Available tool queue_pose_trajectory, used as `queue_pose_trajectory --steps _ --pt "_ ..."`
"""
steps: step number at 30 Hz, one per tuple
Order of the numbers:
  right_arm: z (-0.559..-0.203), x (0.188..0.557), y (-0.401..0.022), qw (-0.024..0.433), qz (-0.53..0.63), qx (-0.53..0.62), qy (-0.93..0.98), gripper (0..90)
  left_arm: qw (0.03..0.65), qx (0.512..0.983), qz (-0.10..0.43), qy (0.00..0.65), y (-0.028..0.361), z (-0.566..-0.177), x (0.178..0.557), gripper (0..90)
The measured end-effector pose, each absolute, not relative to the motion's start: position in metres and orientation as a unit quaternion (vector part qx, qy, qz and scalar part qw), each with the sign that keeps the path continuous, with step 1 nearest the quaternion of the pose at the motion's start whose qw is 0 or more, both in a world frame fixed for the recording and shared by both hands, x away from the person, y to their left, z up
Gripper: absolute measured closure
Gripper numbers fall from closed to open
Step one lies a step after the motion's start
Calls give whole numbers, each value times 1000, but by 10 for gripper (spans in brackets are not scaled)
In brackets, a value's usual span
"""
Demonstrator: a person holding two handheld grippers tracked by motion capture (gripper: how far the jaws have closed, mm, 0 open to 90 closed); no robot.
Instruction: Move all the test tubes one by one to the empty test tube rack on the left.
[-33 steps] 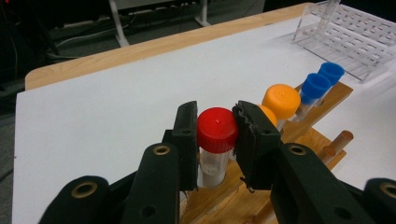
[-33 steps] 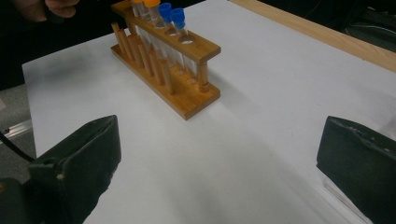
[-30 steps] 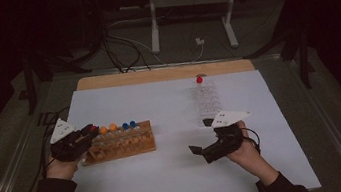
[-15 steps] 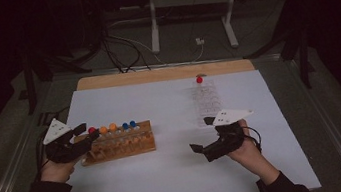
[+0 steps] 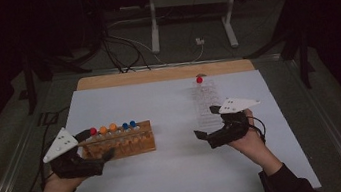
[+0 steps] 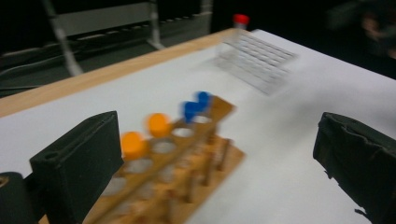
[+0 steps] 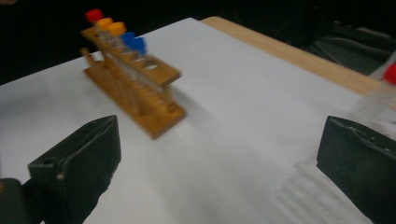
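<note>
A wooden tube rack (image 5: pixel 125 145) stands left of centre and holds tubes with a red cap (image 5: pixel 93 131), two orange caps (image 5: pixel 108 128) and two blue caps (image 5: pixel 128 125). My left gripper (image 5: pixel 97 144) is at the rack's left end. Its jaws have just been opening and now stand wide, gripping nothing. In the left gripper view (image 6: pixel 217 140) the rack (image 6: pixel 187 154) runs away between the jaws. My right gripper (image 5: pixel 206 121) is open and empty beside a clear plastic rack (image 5: pixel 205 102). That rack holds one red-capped tube (image 5: pixel 199 79) at its far end.
White paper (image 5: pixel 179 175) covers the table, with a wooden strip (image 5: pixel 155 74) along the far edge. Beyond it are cables and a metal stand (image 5: pixel 193 17) on the dark floor. Open paper lies between the two racks and along the near edge.
My left gripper has drawn back to the left from the rack's end and its jaws have gone from shut to wide open. The right hand has stayed put.
</note>
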State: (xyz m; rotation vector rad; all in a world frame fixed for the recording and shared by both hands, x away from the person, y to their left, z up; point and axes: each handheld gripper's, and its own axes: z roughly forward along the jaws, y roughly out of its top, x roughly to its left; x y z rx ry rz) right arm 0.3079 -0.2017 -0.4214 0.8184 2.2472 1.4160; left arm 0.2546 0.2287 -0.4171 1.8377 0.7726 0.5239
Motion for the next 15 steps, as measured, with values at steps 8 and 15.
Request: queue_pose_trajectory --steps 8,15 --pt "-424 336 -214 208 493 318 783 0 522 781 177 296 203 -445 249 12" --pt "-423 362 -223 221 488 331 777 0 519 789 160 287 196 -457 248 12"
